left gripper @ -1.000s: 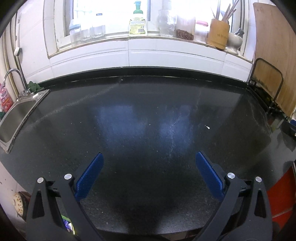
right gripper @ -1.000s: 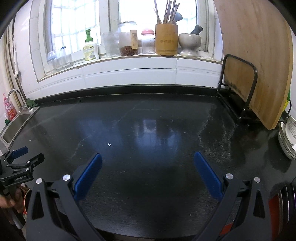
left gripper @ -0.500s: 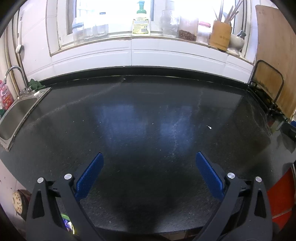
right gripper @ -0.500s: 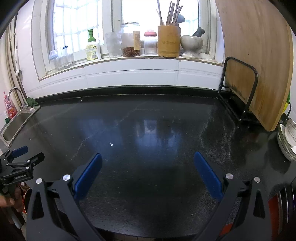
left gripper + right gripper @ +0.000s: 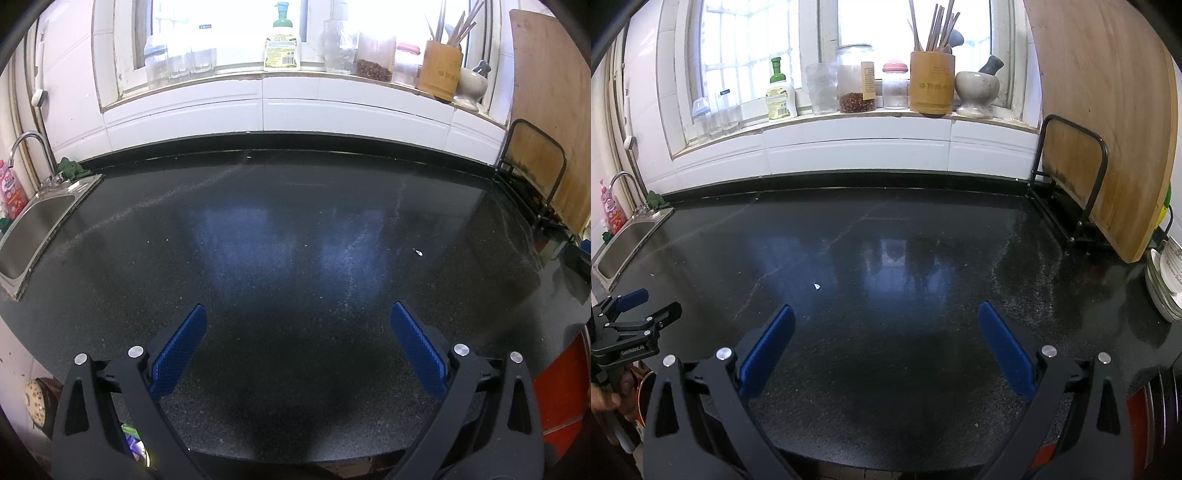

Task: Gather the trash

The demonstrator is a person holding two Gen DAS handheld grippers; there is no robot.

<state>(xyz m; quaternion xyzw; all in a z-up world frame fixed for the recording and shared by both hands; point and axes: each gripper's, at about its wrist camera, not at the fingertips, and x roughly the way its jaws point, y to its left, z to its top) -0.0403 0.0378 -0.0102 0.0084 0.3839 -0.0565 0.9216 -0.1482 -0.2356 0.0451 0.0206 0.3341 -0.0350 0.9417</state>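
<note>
Both my grippers hang over the near edge of the glossy black speckled stone countertop (image 5: 295, 229), nothing held. My left gripper (image 5: 295, 321) has its blue ribbed pads (image 5: 177, 350) spread wide with only bare counter between them; my right gripper (image 5: 886, 321) is the same, pads (image 5: 1004, 347) wide apart and empty. The only trash I can find is a tiny white scrap (image 5: 418, 252), maybe paper, too small to tell; in the left view it lies at about 2 o'clock from the gap between my pads, well ahead of them, and in the right view the same scrap (image 5: 816, 286) is at about 11 o'clock, near my left pad tip. So it sits between my two tools, closer to the right one. Risks as I judge them: the scrap is flat and very small, so wide pads closing on hard stone may slide over it or flick it away; pressing down to pinch could scrape the pads on the counter. Window glare on the shiny surface could also make me lose sight of it. If both tools go for it they may collide, since my left gripper (image 5: 631, 321) already shows at 9 o'clock in the right view. The steel sink (image 5: 33, 229) at 10 o'clock and the wooden cutting board (image 5: 1108, 110) in its black rack at 2 o'clock are well apart, low risk.
</note>
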